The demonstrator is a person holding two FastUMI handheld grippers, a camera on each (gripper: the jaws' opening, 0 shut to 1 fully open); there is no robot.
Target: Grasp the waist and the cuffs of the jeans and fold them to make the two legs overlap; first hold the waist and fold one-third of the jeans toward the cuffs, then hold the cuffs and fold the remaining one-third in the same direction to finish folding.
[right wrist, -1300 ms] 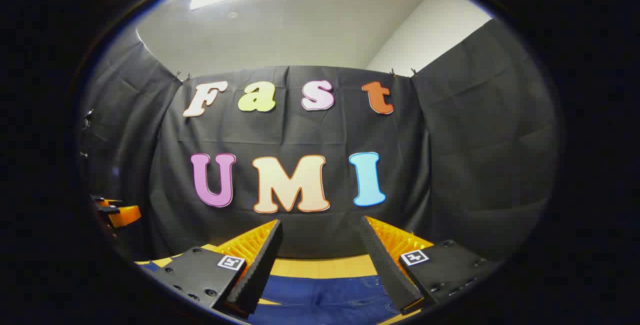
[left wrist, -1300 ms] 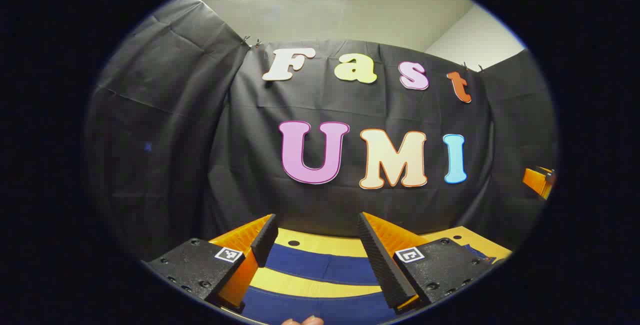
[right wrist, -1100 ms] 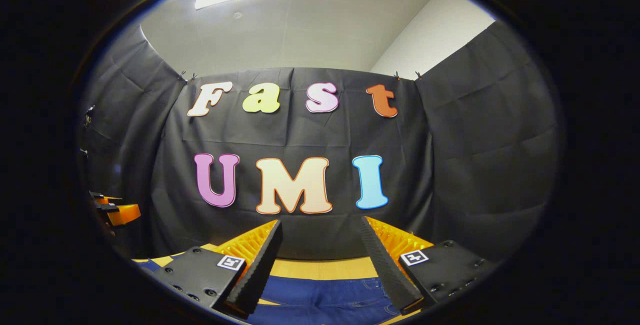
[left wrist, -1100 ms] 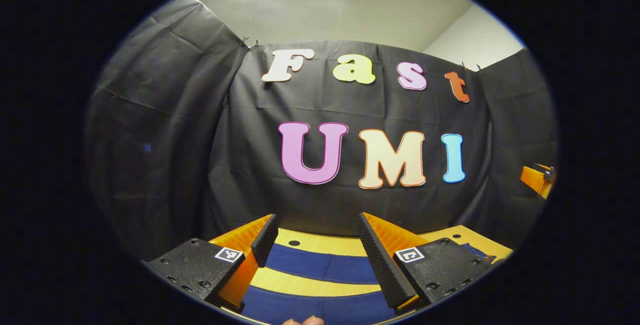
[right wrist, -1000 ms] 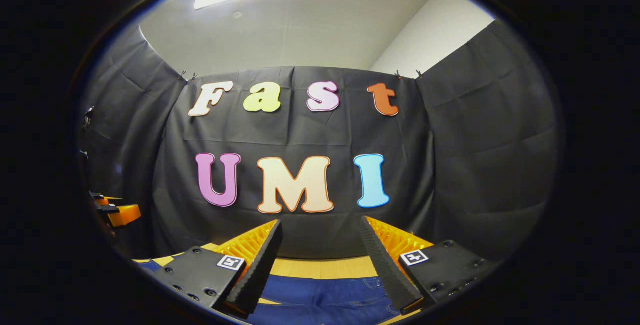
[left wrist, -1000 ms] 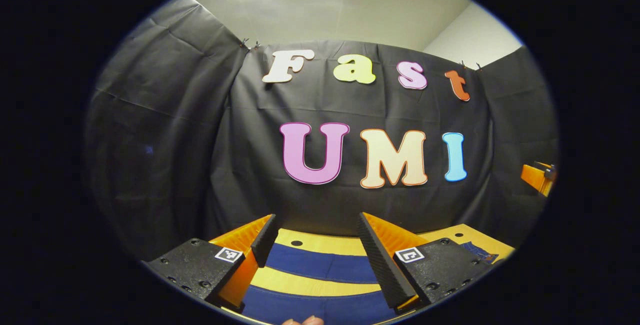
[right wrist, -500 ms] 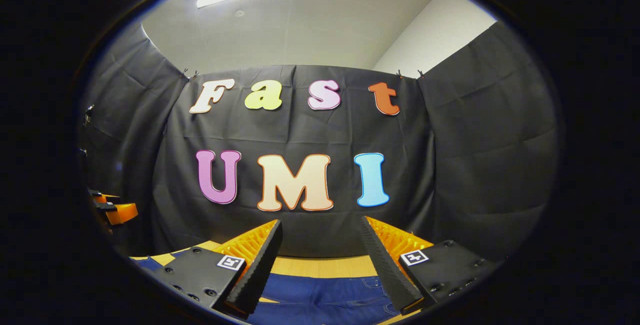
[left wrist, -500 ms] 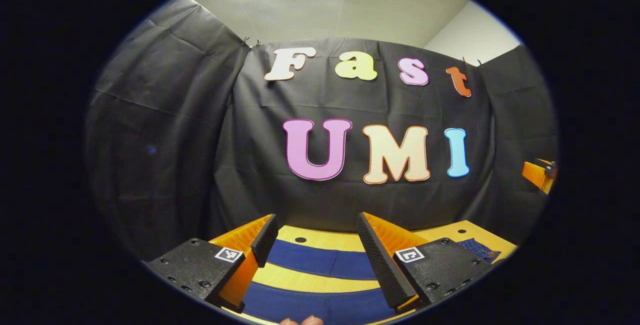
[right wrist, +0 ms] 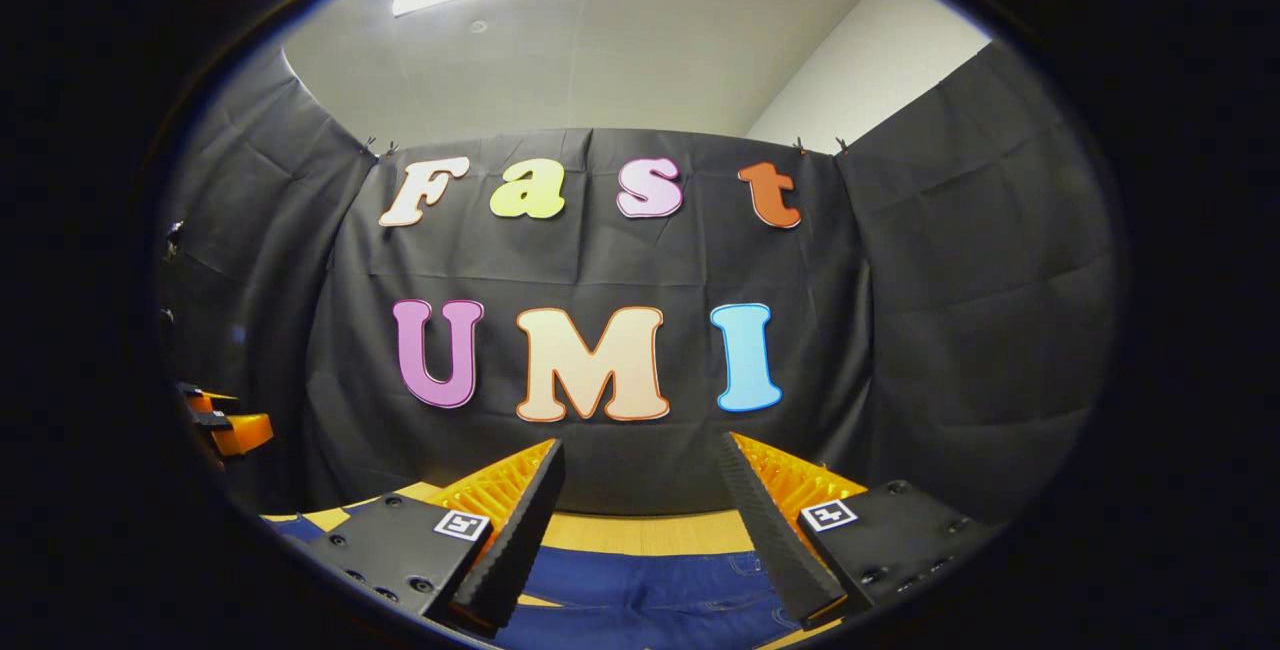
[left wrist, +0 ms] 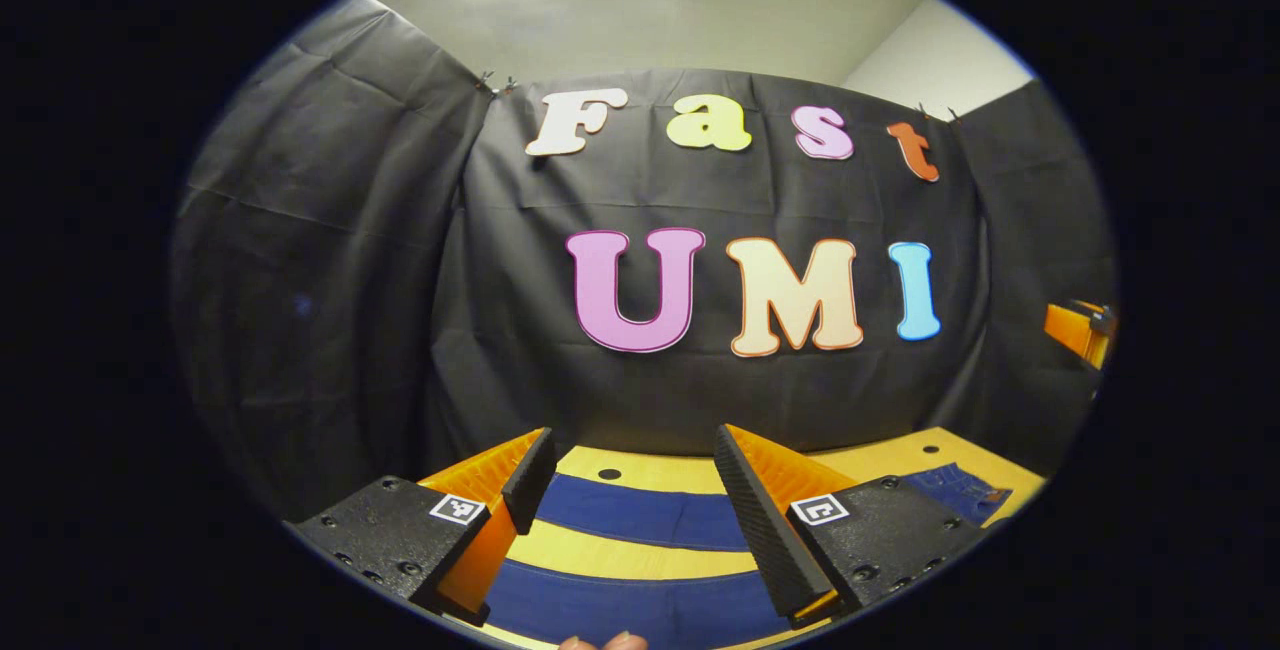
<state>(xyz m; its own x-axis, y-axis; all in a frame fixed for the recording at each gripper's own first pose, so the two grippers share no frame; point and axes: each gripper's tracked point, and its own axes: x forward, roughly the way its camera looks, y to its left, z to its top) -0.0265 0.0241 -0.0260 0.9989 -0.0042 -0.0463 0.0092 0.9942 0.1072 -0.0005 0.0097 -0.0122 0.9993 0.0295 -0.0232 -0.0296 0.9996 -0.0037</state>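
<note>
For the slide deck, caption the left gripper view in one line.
Open left gripper poised above two blue jeans legs lying apart on a yellow table.

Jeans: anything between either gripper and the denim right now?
Nothing visible. The left gripper is open above the two spread legs of the jeans; the right gripper is open above the waist end. Bare table between the legs.

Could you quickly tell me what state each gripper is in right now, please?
Left gripper: open, holding nothing, above the jeans legs.
Right gripper: open, holding nothing, above the jeans' waist end.
</note>
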